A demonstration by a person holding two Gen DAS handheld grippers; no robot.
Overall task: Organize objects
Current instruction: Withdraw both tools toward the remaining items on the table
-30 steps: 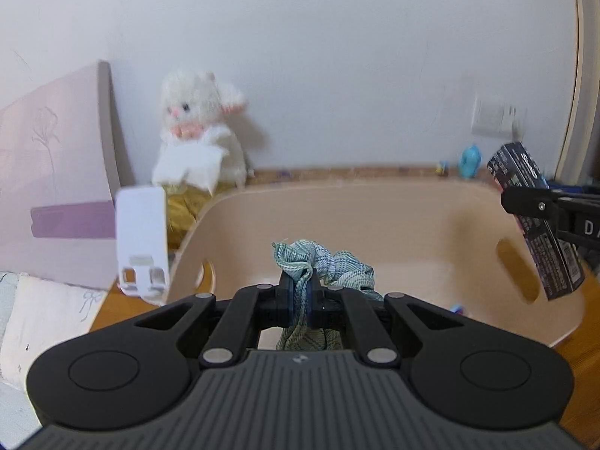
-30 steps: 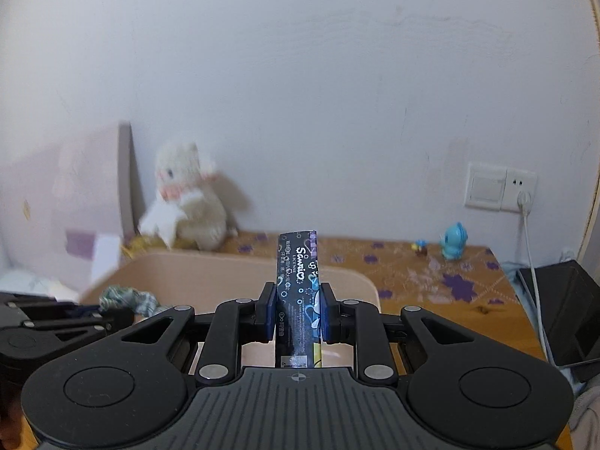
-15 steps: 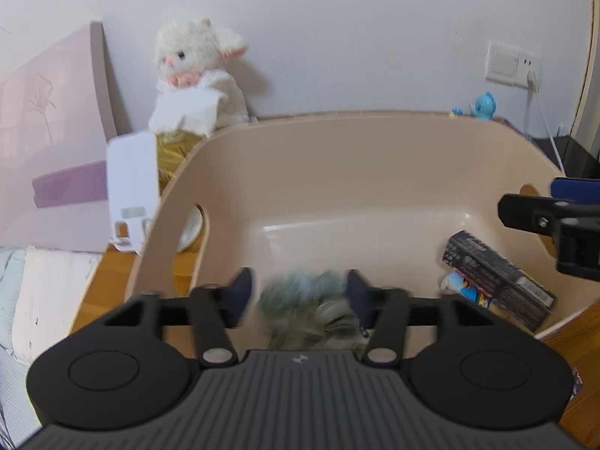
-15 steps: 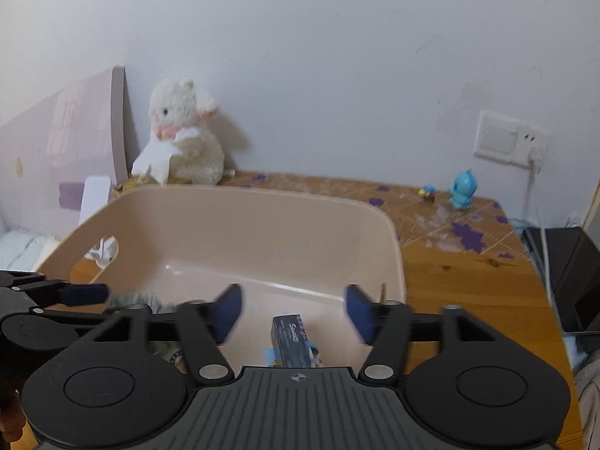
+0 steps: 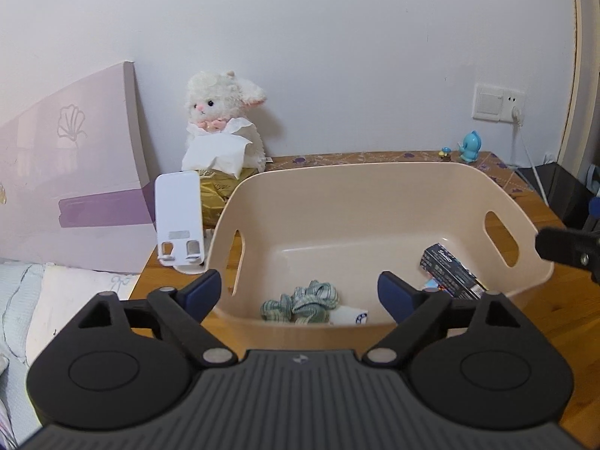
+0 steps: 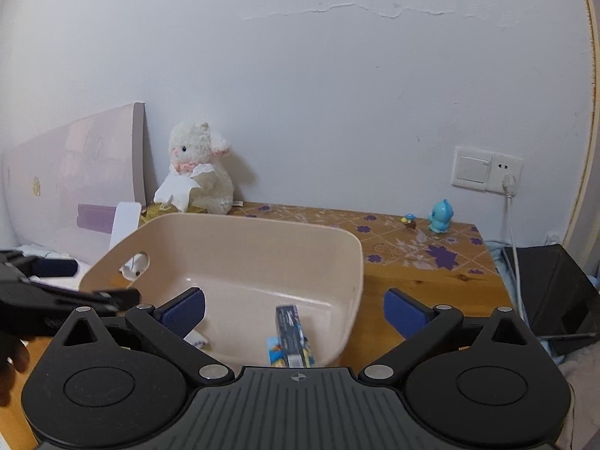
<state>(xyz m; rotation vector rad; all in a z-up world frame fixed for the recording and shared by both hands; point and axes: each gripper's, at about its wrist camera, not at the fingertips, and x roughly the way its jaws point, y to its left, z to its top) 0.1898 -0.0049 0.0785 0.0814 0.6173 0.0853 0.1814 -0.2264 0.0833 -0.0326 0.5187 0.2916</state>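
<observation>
Left wrist view: opening, empty left tool (image 5: 300, 292) hovers above checked cloth (image 5: 300, 305) in basin (image 5: 337, 176).

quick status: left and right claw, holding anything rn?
Left claw: jaws opening, empty; green checked cloth lies in the beige plastic tub.
Right claw: jaws opening, empty; dark printed box in tub.

Pale script lettering on the dark box (image 5: 450, 272) lying in the beige bin (image 5: 375, 187), too small to read for certain, a shell outline on the pink board (image 5: 71, 127), no other legible text
</observation>
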